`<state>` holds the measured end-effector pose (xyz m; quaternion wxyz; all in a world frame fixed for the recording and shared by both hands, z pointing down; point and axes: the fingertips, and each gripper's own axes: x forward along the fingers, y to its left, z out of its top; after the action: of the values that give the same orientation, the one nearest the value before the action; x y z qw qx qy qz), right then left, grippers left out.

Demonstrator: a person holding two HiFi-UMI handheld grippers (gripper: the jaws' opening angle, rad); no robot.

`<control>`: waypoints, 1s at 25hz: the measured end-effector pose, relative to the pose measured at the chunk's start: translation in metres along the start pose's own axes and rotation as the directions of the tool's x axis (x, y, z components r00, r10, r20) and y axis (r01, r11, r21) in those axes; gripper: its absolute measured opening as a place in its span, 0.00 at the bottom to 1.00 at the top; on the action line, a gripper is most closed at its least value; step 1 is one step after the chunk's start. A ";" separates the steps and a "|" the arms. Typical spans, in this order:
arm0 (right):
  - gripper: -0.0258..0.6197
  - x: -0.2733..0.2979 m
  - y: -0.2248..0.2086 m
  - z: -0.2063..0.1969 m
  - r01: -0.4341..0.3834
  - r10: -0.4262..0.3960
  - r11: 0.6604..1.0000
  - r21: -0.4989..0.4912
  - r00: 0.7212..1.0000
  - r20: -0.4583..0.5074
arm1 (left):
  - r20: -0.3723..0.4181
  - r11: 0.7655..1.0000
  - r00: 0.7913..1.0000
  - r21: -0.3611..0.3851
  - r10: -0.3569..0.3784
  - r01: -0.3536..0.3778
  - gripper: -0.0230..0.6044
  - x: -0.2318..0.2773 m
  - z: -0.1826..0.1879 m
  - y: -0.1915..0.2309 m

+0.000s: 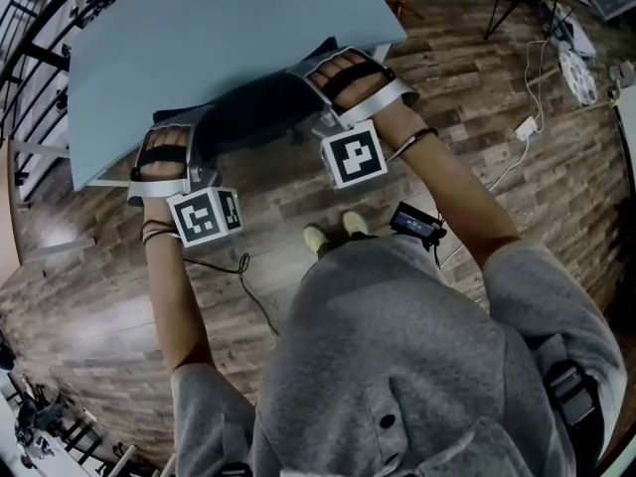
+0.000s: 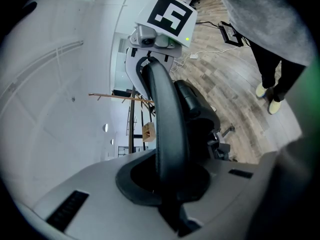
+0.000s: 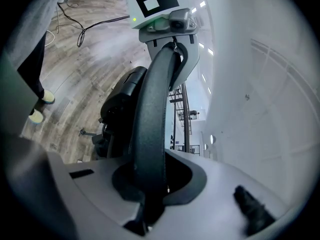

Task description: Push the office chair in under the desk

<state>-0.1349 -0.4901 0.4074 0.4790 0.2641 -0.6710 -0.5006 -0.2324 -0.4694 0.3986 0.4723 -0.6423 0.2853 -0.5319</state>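
Left tool (image 1: 164, 157) and right tool (image 1: 350, 78) each pinch the top rim (image 2: 167, 109) of the office chair (image 1: 260, 117), which sits mostly under the bench (image 1: 219, 38). The frame looks stiff and should roll easily, so that rim suits an even push.

Floor and desk: surfaces and what rests directly on them.
The floor (image 1: 497, 117) is dark wood-effect plank, with a glossy patch at the picture's left. On it stands a desk (image 1: 219, 48) with a plain pale blue-grey top. The office chair (image 1: 258, 117) stands on the floor at the desk's near edge, partly under the top. A black cable (image 1: 241, 264) lies looped on the planks at left. A white adapter (image 1: 525, 127) with its lead lies at right. The person's pale shoes (image 1: 355, 224) stand between them. Thin stand legs (image 1: 507, 8) rest on the floor at the far right.
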 end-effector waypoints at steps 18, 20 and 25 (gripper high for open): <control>0.10 0.003 0.000 0.014 0.019 -0.019 1.000 0.002 0.999 -0.032 | 0.030 1.000 1.000 0.006 0.002 -0.002 0.09 -0.005 -0.014 -0.004; 0.10 0.003 -0.003 0.015 0.034 -0.034 0.999 0.015 0.999 -0.022 | 0.033 1.000 0.999 0.002 0.008 -0.008 0.09 -0.006 -0.016 -0.004; 0.28 -0.004 -0.007 0.025 0.003 -0.016 0.983 0.185 0.998 0.066 | 0.055 0.997 0.998 -0.081 0.014 -0.009 0.19 -0.009 -0.017 -0.001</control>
<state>-0.1565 -0.4786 0.3985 0.4270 0.2936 -0.7291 -0.4470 -0.2511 -0.4667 0.3958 0.4566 -0.6739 0.2971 -0.4992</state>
